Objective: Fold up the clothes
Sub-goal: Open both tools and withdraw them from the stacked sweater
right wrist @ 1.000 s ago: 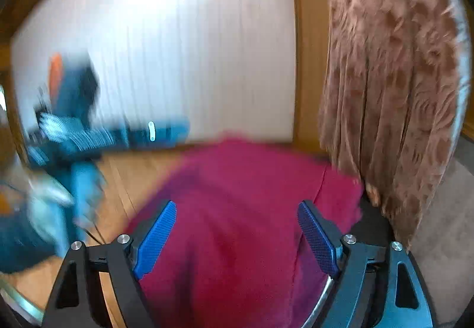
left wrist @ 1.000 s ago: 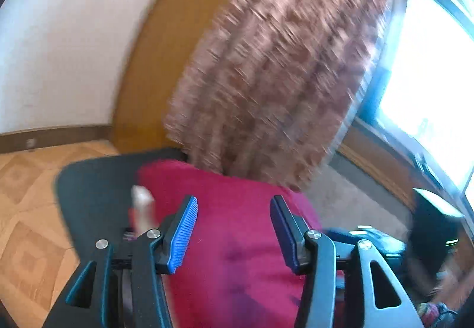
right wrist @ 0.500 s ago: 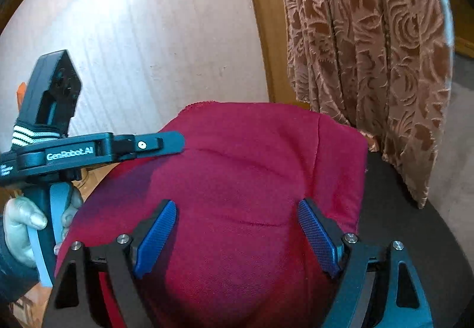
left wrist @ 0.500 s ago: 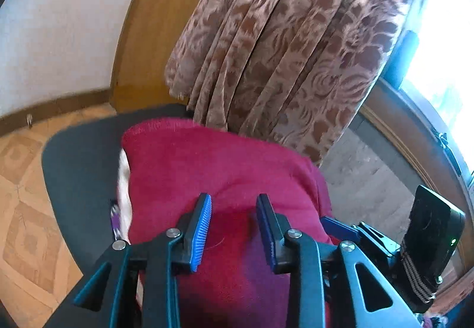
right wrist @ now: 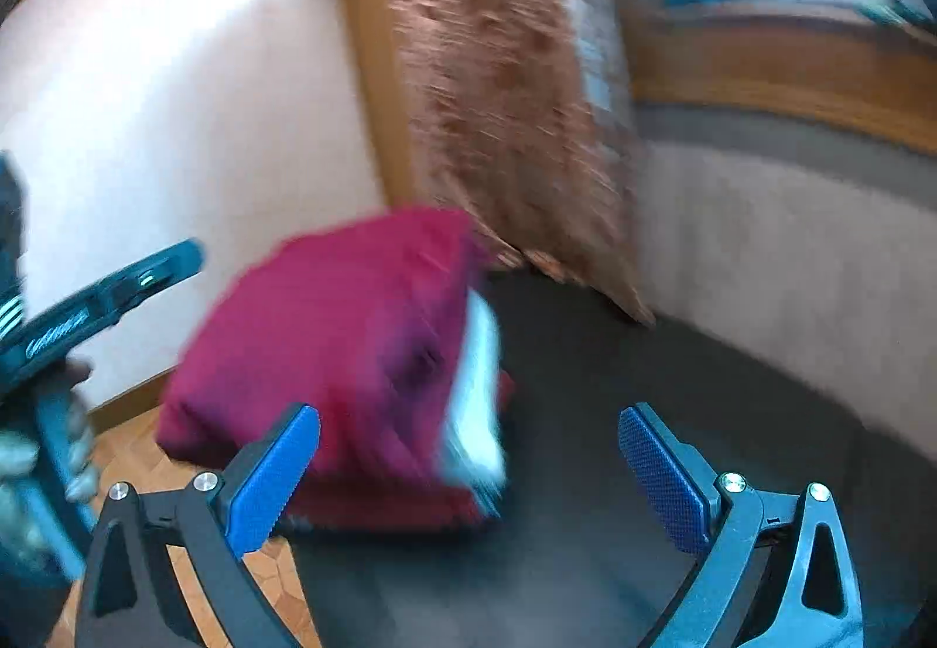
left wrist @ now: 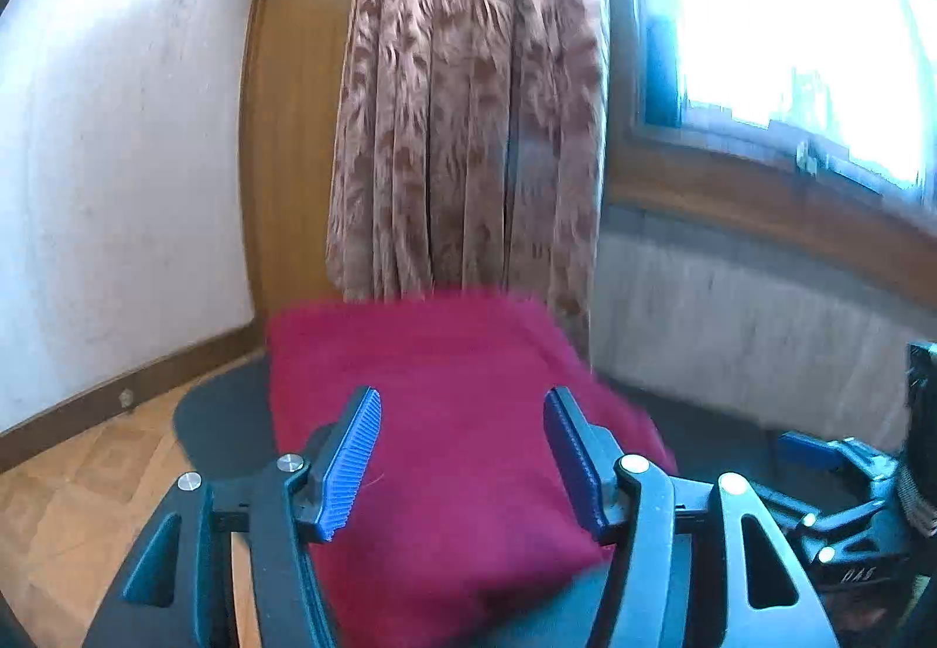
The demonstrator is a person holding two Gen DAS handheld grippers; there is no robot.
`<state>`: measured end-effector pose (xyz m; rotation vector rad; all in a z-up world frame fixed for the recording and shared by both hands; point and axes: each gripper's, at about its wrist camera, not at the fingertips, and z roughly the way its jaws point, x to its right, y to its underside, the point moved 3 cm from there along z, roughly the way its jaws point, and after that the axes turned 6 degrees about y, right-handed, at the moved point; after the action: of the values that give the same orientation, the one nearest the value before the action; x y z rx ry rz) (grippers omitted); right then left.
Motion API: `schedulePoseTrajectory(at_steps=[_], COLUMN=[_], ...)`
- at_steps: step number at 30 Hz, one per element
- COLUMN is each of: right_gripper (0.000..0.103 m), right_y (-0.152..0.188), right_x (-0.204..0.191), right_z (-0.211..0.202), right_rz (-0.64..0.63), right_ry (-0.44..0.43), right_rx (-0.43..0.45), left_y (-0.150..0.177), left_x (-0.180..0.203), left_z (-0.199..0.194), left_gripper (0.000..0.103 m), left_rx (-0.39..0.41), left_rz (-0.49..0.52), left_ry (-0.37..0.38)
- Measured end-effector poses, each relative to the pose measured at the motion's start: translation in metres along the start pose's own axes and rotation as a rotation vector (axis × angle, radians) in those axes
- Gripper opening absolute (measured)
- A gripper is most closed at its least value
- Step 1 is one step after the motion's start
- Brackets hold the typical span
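Red garment (left wrist: 457, 414) ahead of left gripper (left wrist: 462, 458).

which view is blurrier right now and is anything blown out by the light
Right wrist view: heavy motion smear across the folded crimson cloth and patterned brown curtain. Left wrist view: milder blur, yet the bright window is washed out white, its glare spreading to the frame.

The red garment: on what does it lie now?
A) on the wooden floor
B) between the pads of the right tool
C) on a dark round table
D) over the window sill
C: the folded red garment rests on the dark round table, and no tool grips it.
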<state>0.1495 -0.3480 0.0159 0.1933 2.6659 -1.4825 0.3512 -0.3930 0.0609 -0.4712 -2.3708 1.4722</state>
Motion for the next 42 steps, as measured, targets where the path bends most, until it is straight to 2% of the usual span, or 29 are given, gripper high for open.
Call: schedulePoseTrajectory(at_steps=[3,7,11,13,19,27,30,31,35,42], right_gripper=[0.103,0.103,0.103,0.103,0.103,0.103,0.103,0.103,0.103,0.103], right_y=[0.027,0.047,0.043,0.037,0.022,0.029,0.034,0.036,0.039,0.042], right_x=[0.014,0.011,-0.013,-0.023,-0.062,-0.107,-0.110,-0.110,-0.108,-0.106], right_z=[-0.010,-0.024,-0.041,-0.045,-0.039,-0.034,-0.032,-0.030,-0.027,-0.030], right_rz=[0.055,0.008,-0.087,-0.095,-0.139,-0.200,-0.206,-0.203,-0.186,-0.189], right_ry=[0.121,0.233,0.241,0.212,0.131,0.075,0.074,0.072,0.063,0.080], right_rx=[-0.090,-0.100,-0.038,-0.013,-0.001,-0.019,-0.033,-0.040,-0.062,-0.054], left_y=[0.026,0.048,0.050,0.050,0.040,0.050,0.056,0.059,0.063,0.068], left_x=[0.022,0.041,0.031,0.024,-0.019,-0.038,-0.043,-0.044,-0.045,-0.038], left_z=[-0.008,-0.021,-0.045,-0.058,-0.092,-0.083,-0.076,-0.075,-0.076,-0.067], left_gripper=[0.059,0.059,0.059,0.057,0.054,0.054,0.052,0.048,0.047,0.048], left_rx=[-0.076,-0.140,-0.105,-0.079,-0.025,-0.070,-0.097,-0.100,-0.085,-0.117], left_rz=[0.013,0.046,0.044,0.040,-0.094,-0.159,-0.185,-0.194,-0.194,-0.172], left_ry=[-0.056,-0.129,-0.247,-0.310,-0.398,-0.362,-0.345,-0.342,-0.340,-0.371])
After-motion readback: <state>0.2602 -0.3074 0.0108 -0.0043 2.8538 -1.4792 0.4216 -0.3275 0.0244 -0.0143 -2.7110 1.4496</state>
